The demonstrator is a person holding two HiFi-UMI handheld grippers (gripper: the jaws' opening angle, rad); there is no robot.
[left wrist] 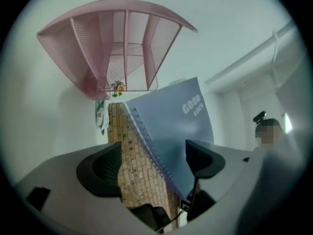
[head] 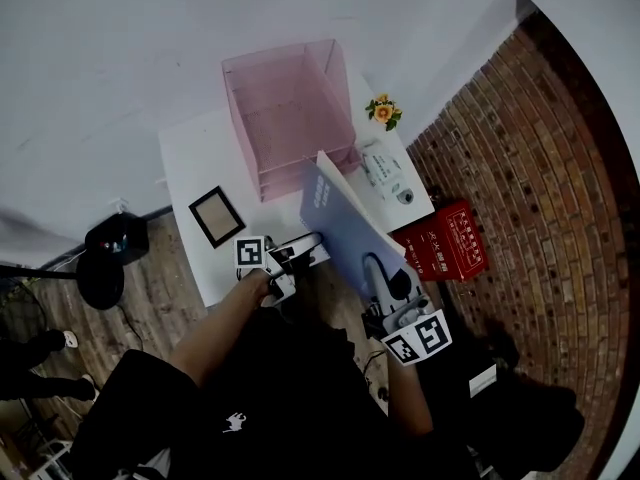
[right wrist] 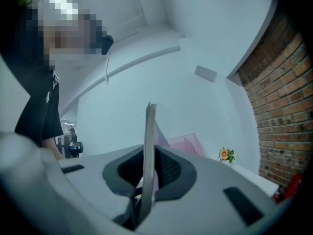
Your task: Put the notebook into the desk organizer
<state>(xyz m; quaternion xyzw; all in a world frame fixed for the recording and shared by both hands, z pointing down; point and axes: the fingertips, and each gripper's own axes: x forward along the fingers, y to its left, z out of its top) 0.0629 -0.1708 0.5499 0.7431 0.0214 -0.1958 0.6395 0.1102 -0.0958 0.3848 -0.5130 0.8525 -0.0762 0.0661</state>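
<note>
Head view: notebook [head: 340, 218] is off the table [head: 190, 153], held up on edge on the near side of the desk organizer [head: 290, 108], not in it yet. Right gripper [head: 374, 266] has it by the bottom edge, and left gripper [head: 308, 250] sits just beside the lower corner on the left. Left gripper view: left gripper [left wrist: 154, 163] has its jaws apart with nothing clamped. The notebook [left wrist: 176, 131] stands in the gap with its spiral binding running diagonally and the cover close to one jaw (contact or not, can't tell). The desk organizer [left wrist: 117, 43] is beyond and above it. Right gripper view: right gripper [right wrist: 146, 168] has its jaws closed on the notebook [right wrist: 148, 131], seen edge-on as a thin slab, with the desk organizer [right wrist: 182, 142] behind it. Handling, my read: light and thin, stiff enough to stand straight from a one-edge pinch, but likely to flex or fan open if held only at a corner. The smooth cover may slip in a weak grip. Best hold is near the spiral side, both covers and pages together, leaving the far edge free to lead into the desk organizer.
</note>
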